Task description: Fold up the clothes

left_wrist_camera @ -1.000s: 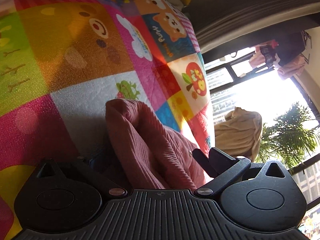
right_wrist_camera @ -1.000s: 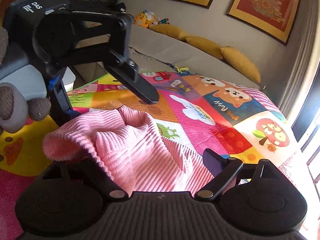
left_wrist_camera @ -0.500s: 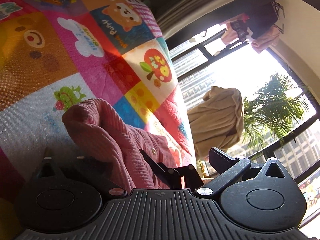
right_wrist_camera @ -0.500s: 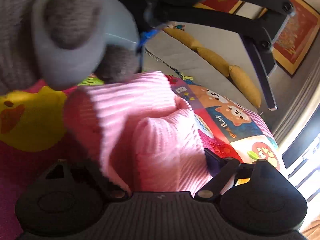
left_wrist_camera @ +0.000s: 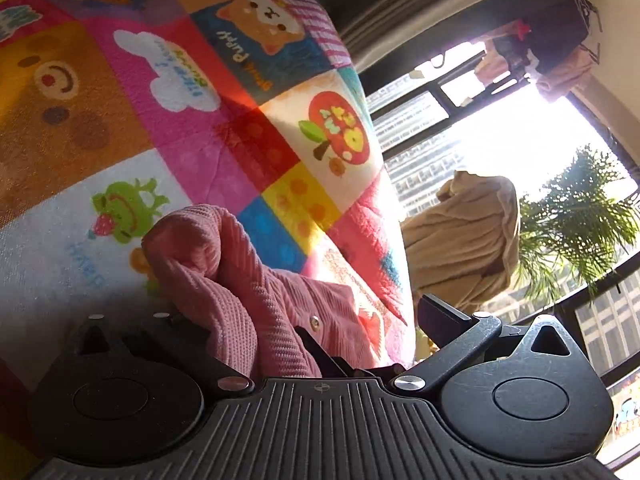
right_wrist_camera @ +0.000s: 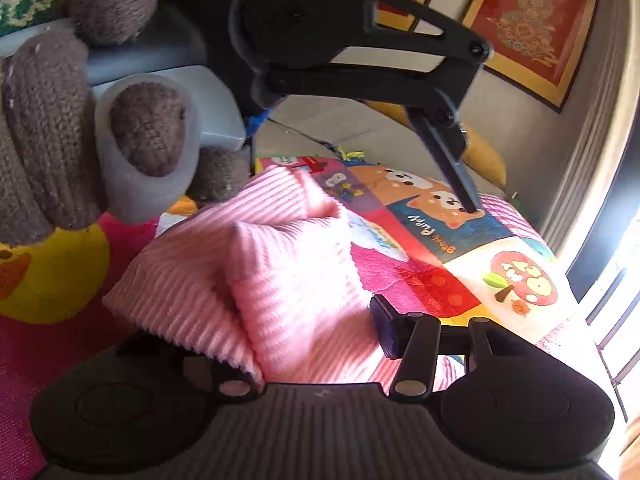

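Observation:
A pink ribbed garment (left_wrist_camera: 240,280) with snap buttons is bunched between the fingers of my left gripper (left_wrist_camera: 304,332), which is shut on it just above the colourful cartoon quilt (left_wrist_camera: 160,100). In the right wrist view the same pink garment (right_wrist_camera: 280,272) fills my right gripper (right_wrist_camera: 312,320), which is shut on a fold of it. The left gripper's black frame (right_wrist_camera: 360,52) hangs close above the cloth, held by a hand in a brown knit glove (right_wrist_camera: 48,132). Both grippers hold the cloth close together.
The quilt (right_wrist_camera: 460,248) covers a bed. A beige sofa with yellow cushions (right_wrist_camera: 484,156) and red framed pictures (right_wrist_camera: 532,28) stand behind. A bright window (left_wrist_camera: 520,132), a beige draped cloth (left_wrist_camera: 464,236) and a palm plant (left_wrist_camera: 576,224) lie beyond the bed's edge.
The left gripper has swung toward the window side and come in close over the right gripper. The pink garment has bunched up into a thicker fold between the two.

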